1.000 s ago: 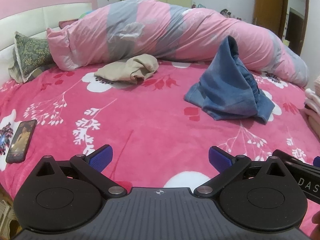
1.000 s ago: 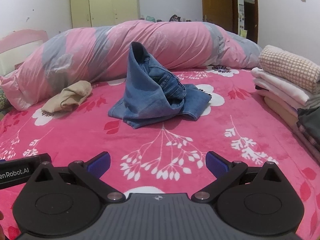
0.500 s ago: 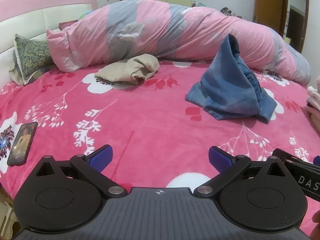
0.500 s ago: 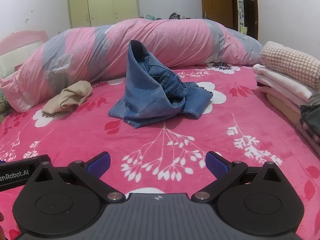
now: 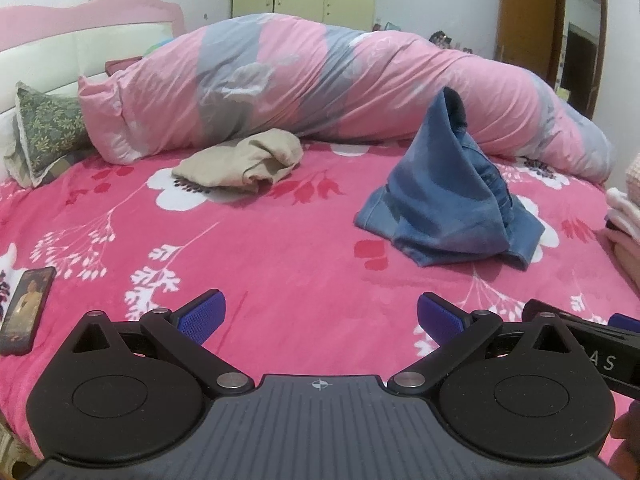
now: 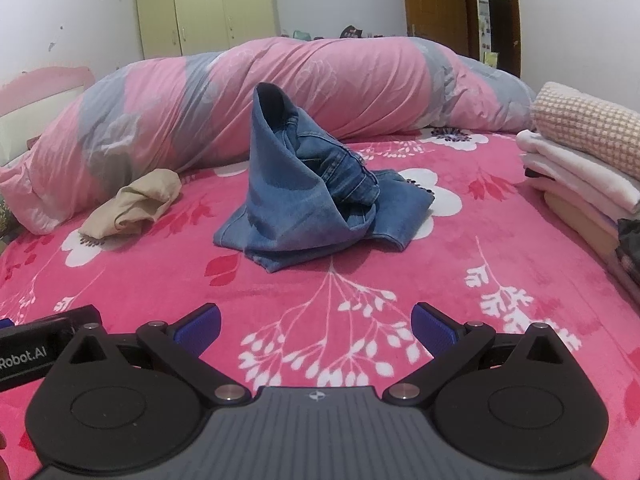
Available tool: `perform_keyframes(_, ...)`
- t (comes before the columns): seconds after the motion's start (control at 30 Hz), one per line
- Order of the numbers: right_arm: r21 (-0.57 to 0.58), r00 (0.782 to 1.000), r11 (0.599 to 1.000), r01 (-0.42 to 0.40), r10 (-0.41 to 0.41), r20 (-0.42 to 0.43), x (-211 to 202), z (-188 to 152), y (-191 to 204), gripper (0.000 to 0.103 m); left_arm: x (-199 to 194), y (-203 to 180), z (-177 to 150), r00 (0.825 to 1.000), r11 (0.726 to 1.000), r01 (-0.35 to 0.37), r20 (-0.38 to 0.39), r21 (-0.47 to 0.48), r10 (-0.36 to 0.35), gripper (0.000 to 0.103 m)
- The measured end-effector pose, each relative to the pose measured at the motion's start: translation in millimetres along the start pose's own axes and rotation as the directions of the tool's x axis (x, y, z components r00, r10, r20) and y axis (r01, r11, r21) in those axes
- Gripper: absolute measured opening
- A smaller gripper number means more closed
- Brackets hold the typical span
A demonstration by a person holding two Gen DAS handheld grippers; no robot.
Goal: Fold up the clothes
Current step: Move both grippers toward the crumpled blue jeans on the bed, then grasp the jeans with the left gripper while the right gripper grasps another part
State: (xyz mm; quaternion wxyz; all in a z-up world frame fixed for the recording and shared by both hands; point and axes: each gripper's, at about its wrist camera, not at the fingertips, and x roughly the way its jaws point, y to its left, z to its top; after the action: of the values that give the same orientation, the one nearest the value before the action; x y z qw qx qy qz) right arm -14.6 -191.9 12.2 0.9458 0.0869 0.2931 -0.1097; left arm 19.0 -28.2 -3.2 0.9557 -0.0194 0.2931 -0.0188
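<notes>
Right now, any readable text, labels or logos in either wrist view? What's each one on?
"Robot.AI" – on the left gripper's black body, seen at the left edge of the right wrist view; the start is cut off.
"AS" – on the right gripper's black body, at the right edge of the left wrist view; partial.
Phone screen: a picture, no legible text.

A home bedroom was shown. A bed (image 5: 280, 264) was covered by a pink floral blanket, with a rolled pink and grey duvet (image 5: 320, 92) laid along it, a padded headboard (image 5: 60, 48) and a green pillow (image 5: 48, 132) at one end. Yellow wardrobes (image 6: 192, 20) and a wooden door (image 6: 436, 8) were seen behind.
</notes>
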Motion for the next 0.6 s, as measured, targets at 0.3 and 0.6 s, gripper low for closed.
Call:
perform_keyframes(0.3,-0.007,1.0,1.0,0.009,-0.009,-0.009,27,14,-3,0.103,23,-2,9,1.0,1.0,0.01,0.021,-0.016,-0.009,0.103)
perform_keyframes(0.6,-0.027,1.0,0.999,0.024,-0.024,0.0,58,22,-13,0.103,53,-10,18,0.998,0.999,0.037,0.043,0.009,-0.037,0.103)
